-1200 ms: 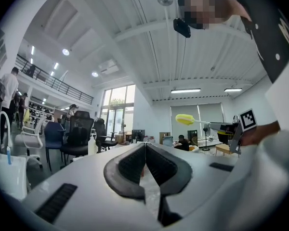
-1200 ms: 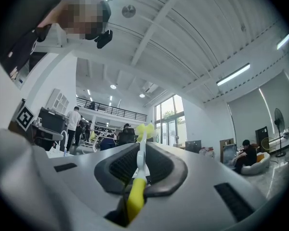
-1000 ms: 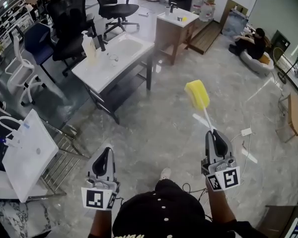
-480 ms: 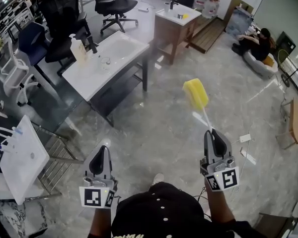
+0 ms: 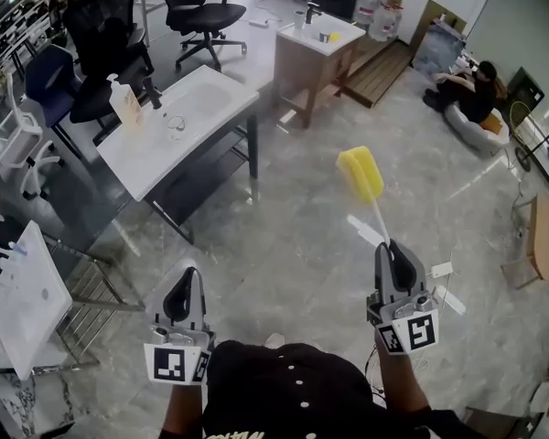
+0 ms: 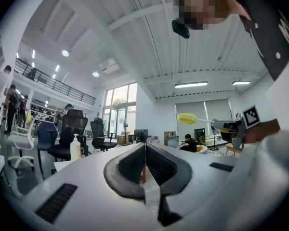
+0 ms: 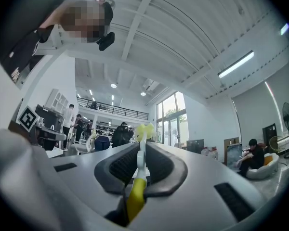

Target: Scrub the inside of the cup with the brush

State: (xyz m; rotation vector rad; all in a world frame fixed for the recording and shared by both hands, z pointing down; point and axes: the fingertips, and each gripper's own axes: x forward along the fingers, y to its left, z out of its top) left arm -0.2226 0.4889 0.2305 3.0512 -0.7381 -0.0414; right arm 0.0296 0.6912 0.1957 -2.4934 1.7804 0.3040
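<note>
**Brush Held Aloft, Cup Far Off on the Sink Counter**

The marbled grey floor [image 5: 284, 236] filled most of the head view. Up and to the left on it stood a white sink counter [image 5: 146, 158], with black office chairs [image 5: 119, 16] behind it. A smaller wooden vanity [image 5: 316, 53] stood farther back. A person [image 5: 467, 85] sat low on the floor at the far right.

The left gripper [image 5: 189, 280] hung over bare floor, its jaws pressed together with nothing between them. The right gripper [image 5: 391, 247] was clamped on the thin white stem of the brush [image 5: 360, 174]. The brush's yellow sponge head pointed up and forward in the air above the floor (well apart from the counter).

On the counter stood a soap bottle [image 5: 123, 103]. Near it sat a small clear cup [image 5: 175, 126], touched by neither gripper.
</note>
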